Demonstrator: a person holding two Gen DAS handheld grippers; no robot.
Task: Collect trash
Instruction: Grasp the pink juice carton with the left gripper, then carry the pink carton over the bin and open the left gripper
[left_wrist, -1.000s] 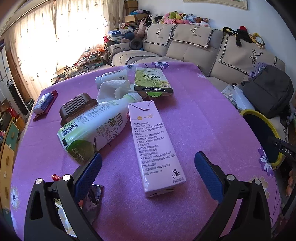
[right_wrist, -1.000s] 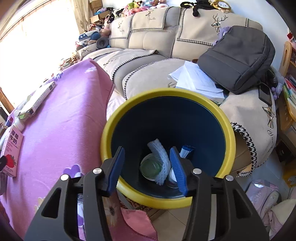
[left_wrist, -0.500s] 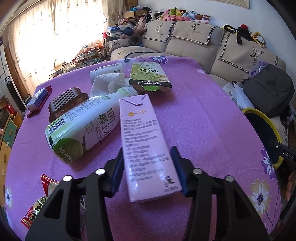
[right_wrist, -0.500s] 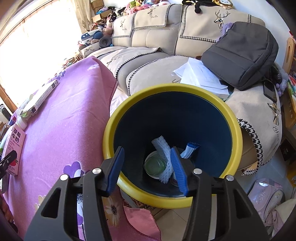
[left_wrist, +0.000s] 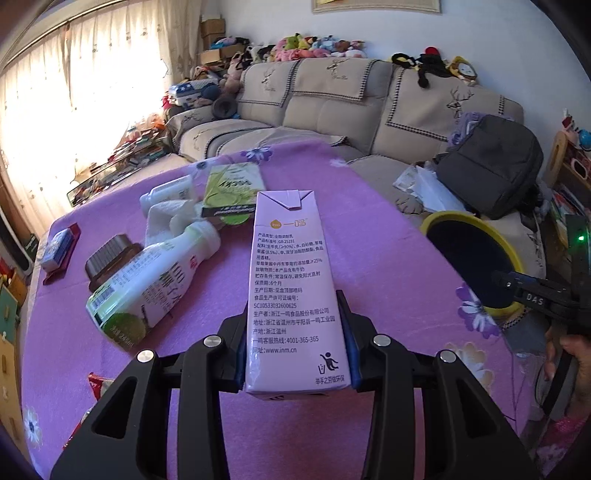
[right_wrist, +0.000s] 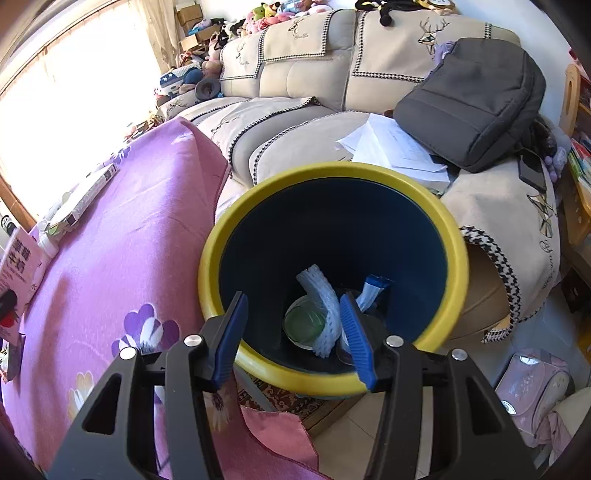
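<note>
**Left wrist view: pink carton clamped; bin waits beside the table**

Left wrist view shows the left gripper (left_wrist: 297, 345) closed on a pink milk carton (left_wrist: 293, 280); both blue pads press the carton's lower sides, and its folded top points away from the camera; the carton appears lifted off the purple tablecloth (left_wrist: 369, 236), though how far I cannot tell. On the cloth to the left lies a white drink bottle (left_wrist: 155, 280) on its side with a green label at its base; just behind it sit a brown ridged lid (left_wrist: 109, 254), a crumpled white tissue (left_wrist: 168, 218), a smaller white bottle (left_wrist: 168, 192) and a green snack box (left_wrist: 232, 188); a red wrapper (left_wrist: 96, 384) peeks out near the gripper's left arm. At the right edge of the table stands a dark blue bin with a yellow rim (left_wrist: 443, 218); a hand (left_wrist: 576, 362) shows at the far right.

Right wrist view shows the right gripper (right_wrist: 295, 332) held over that bin (right_wrist: 332, 170), its jaws partly apart with nothing between them; at the bottom of the bin lie a white foam net (right_wrist: 323, 299), a green-tinted cup (right_wrist: 304, 321) and a blue-and-white wrapper (right_wrist: 373, 288). A grey backpack (right_wrist: 476, 92) and loose papers (right_wrist: 391, 147) rest on the beige sofa (right_wrist: 303, 74) behind the bin.
</note>
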